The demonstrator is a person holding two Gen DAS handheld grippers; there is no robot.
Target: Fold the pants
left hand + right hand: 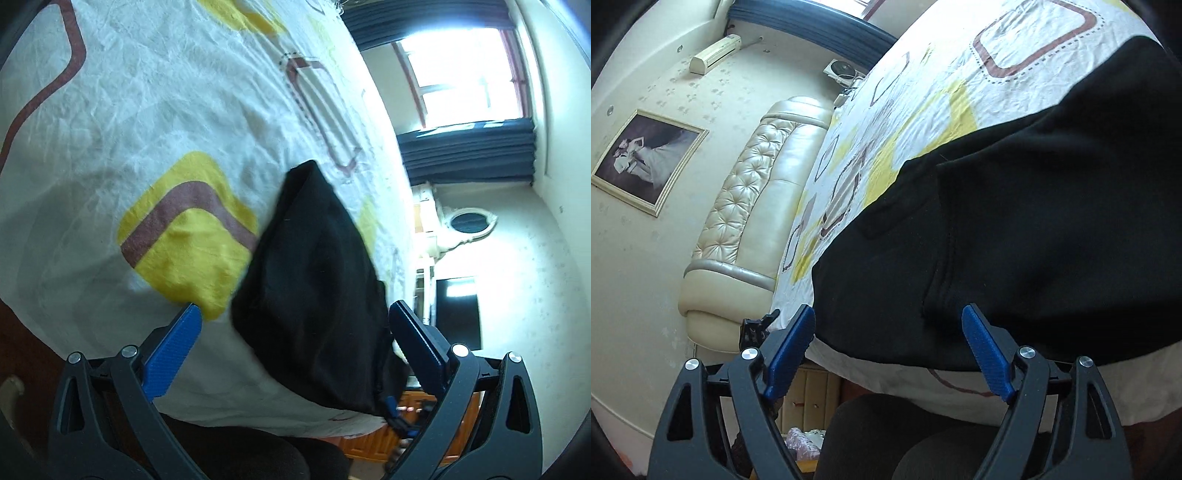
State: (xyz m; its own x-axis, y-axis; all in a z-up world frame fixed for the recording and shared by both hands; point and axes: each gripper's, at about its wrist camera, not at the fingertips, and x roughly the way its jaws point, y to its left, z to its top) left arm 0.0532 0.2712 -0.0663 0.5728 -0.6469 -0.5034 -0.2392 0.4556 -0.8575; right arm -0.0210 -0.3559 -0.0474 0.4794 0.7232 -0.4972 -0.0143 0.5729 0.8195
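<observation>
The black pants (1015,221) are lying across the centre and right of the frame on the patterned bedsheet (147,110); both the left gripper (295,328) and right gripper (888,325) are gaping wide, gripping nothing; the cloth is looking soft, light and floppy, so pinching a hem or corner seems wisest.

Both wrist views look closely across the bedsheet (147,129), sharing it.

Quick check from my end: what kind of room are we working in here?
Most likely a home bedroom. The black pants lie on a patterned bedsheet, a tufted cream headboard stands at the bed's end, and a framed portrait hangs on the wall.
</observation>
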